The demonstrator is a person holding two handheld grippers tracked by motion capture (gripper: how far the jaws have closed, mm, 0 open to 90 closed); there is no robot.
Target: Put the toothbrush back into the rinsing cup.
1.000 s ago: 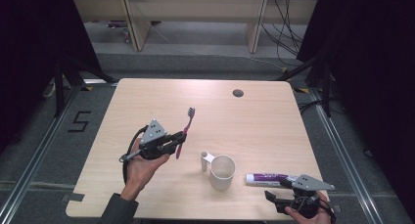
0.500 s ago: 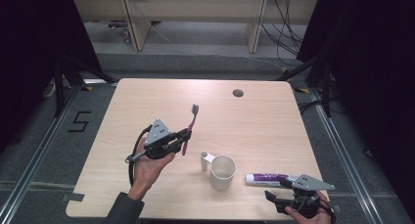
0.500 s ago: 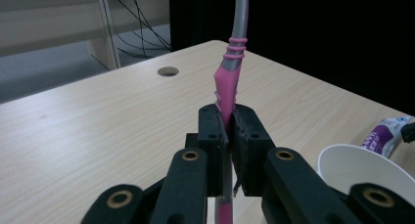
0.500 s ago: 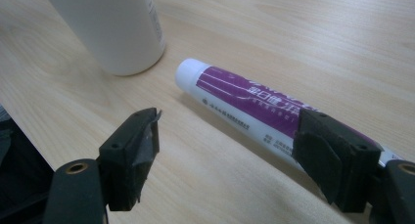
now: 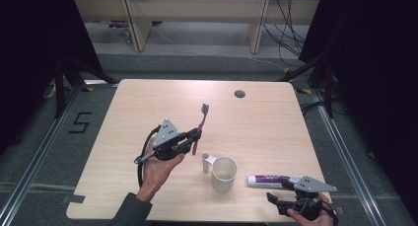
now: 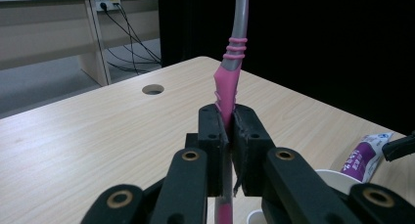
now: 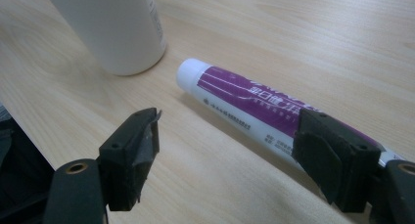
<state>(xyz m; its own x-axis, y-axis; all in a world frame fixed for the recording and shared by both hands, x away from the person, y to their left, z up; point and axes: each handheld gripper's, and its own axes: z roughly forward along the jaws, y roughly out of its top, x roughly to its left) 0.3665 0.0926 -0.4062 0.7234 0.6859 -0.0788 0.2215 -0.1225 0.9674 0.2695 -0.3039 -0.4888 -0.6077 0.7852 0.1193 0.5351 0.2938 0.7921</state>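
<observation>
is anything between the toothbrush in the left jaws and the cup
Nothing visible. The left gripper holds the toothbrush above bare table, and the cup stands open-topped to its right, nearer the person.

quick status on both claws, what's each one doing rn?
Left claw: closed on the pink toothbrush, held up above the table.
Right claw: open, holding nothing, by the toothpaste tube.

Light wood-grain table [image 5: 148,107], rounded corners, round cable hole [image 5: 239,94] near the far edge. Standing on it: white mug [image 5: 224,174] near the front edge, handle toward the left. Just beside the mug on its right: purple-and-white toothpaste tube [image 5: 271,179] lying flat, white cap toward the mug, not touching it. Table stands on grey floor [image 5: 44,152].
</observation>
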